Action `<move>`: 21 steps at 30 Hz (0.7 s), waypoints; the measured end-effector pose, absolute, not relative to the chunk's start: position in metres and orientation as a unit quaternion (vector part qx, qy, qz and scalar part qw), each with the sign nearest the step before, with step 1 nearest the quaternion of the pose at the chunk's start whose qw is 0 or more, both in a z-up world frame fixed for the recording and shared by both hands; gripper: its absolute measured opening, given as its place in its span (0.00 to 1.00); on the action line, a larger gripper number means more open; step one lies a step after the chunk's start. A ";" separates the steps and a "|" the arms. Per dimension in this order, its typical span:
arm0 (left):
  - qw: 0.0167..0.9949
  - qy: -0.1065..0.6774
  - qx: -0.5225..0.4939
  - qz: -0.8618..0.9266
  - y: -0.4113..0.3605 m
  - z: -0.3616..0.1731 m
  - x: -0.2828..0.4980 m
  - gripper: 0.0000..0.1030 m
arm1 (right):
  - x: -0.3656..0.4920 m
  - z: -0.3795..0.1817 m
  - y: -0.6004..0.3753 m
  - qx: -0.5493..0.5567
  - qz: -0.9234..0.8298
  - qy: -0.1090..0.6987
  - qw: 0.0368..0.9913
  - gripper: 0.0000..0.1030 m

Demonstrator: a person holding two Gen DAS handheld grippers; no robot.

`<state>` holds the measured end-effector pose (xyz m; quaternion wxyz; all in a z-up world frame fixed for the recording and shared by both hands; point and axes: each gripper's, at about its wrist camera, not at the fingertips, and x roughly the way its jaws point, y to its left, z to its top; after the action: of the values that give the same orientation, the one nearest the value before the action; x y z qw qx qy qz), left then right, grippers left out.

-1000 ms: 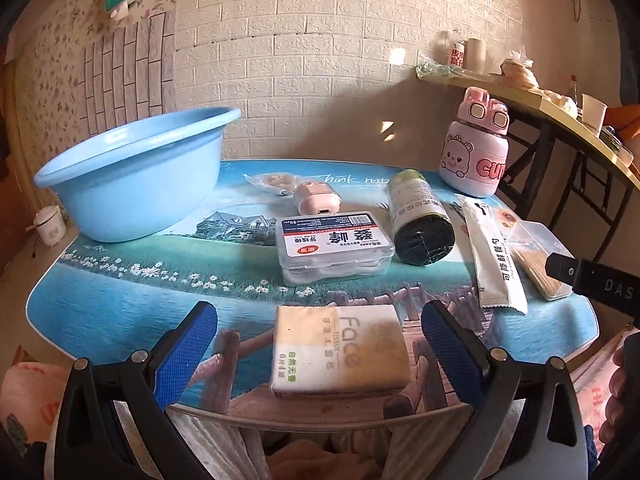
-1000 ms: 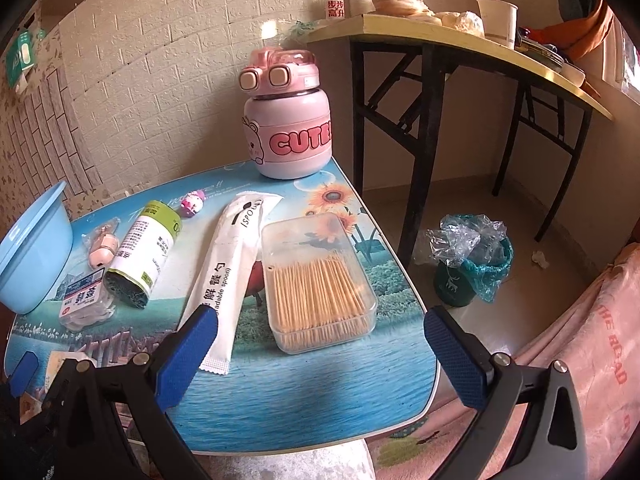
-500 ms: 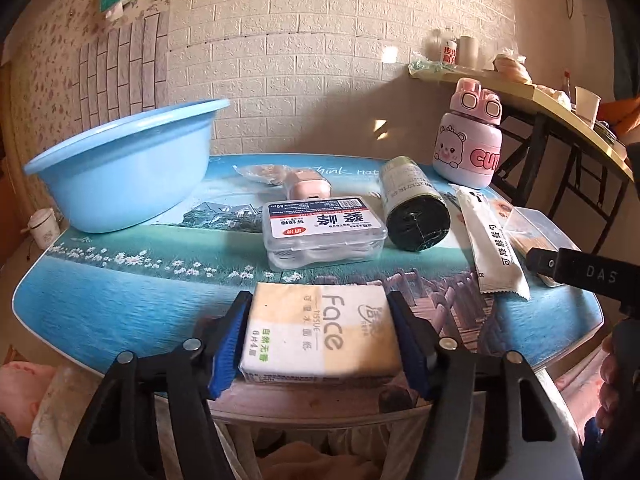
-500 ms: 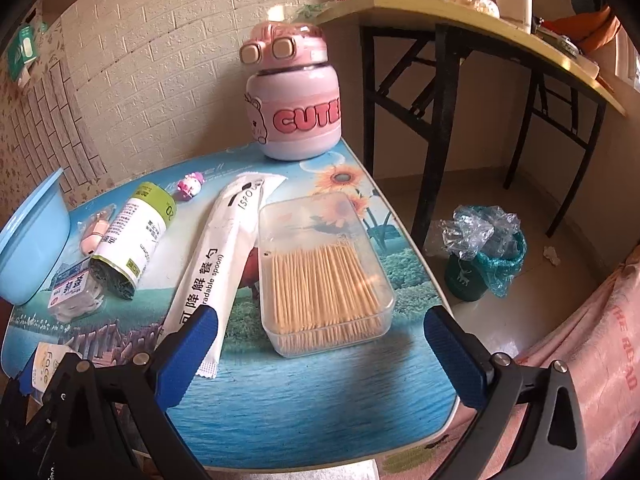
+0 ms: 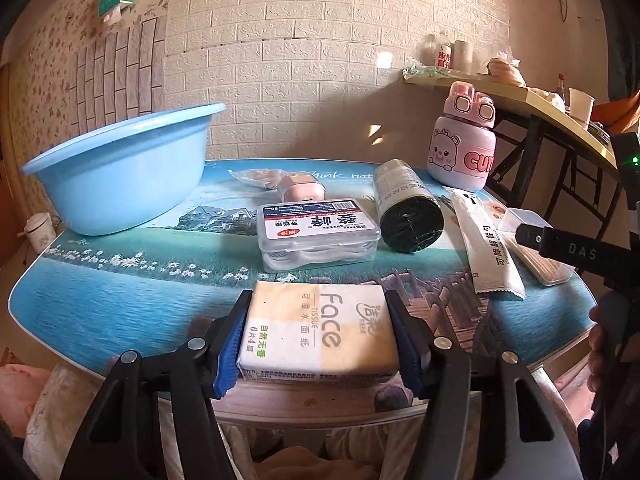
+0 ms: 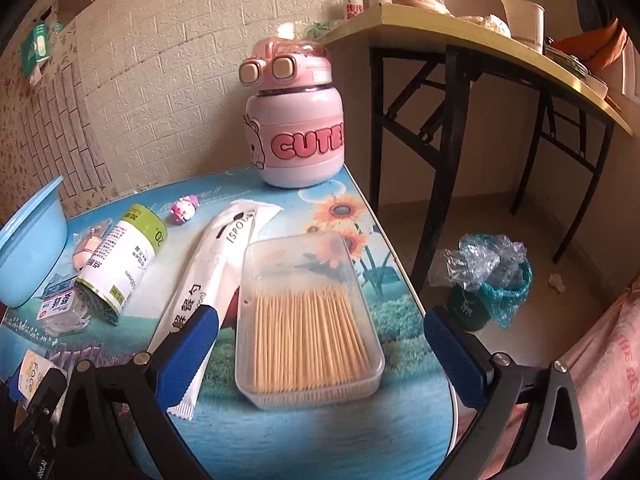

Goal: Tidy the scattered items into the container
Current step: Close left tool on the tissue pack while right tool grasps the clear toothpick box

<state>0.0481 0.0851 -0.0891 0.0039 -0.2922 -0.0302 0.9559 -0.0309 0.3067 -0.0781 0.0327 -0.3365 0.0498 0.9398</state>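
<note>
On the near edge of the tabletop (image 5: pixel 120 308): 1 tissue pack (image 5: pixel 320 332), cream and white, printed "Face", lying flat, its near end at the rim.

Left hand-held gripper (image 5: pixel 318 340): jaws closing, both blue pads pressed against the pack's 2 long sides; pack clamped between them.

Right hand-held gripper (image 6: pixel 320 344): jaws wide apart, nothing held. It hangs over 1 clear toothpick box (image 6: pixel 308 320), which lies flat between the spread fingers without touching either pad.

Far left of the tabletop: 1 blue basin (image 5: pixel 116 172), upright, well apart from the tissue pack; nothing can be seen inside it from this angle.

Middle of the tabletop, beyond the tissue pack:
- 1 clear floss-pick box (image 5: pixel 318 232), red and white label.
- 1 small pink case (image 5: pixel 302 190), just behind the floss-pick box.
- 1 small clear packet (image 5: pixel 250 176), beside the pink case.
- 1 roll of black bags (image 5: pixel 406 208), lying on its side, green and white label.

Right side of the tabletop:
- 1 white spoon sachet (image 6: pixel 208 280), long, lying between the roll and the toothpick box.
- 1 pink bottle (image 6: pixel 296 124), upright, lettered "CUTE", at the far corner.
- 1 tiny pink toy (image 6: pixel 184 210), near the bottle.
</note>
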 end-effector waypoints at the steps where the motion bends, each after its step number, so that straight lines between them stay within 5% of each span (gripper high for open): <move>1: 0.005 -0.030 -0.292 0.956 0.085 -0.089 0.048 0.59 | -0.032 -0.078 0.307 -0.331 0.942 0.048 0.028 1.00; 21: -0.003 -0.044 -0.279 0.959 0.074 -0.081 0.047 0.59 | -0.037 -0.089 0.304 -0.353 0.935 0.040 0.013 0.77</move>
<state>0.0466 0.0735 -0.0807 -0.0033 -0.2787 -0.0436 0.9594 -0.0367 0.3042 -0.0888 0.0126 -0.3530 0.0403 0.9347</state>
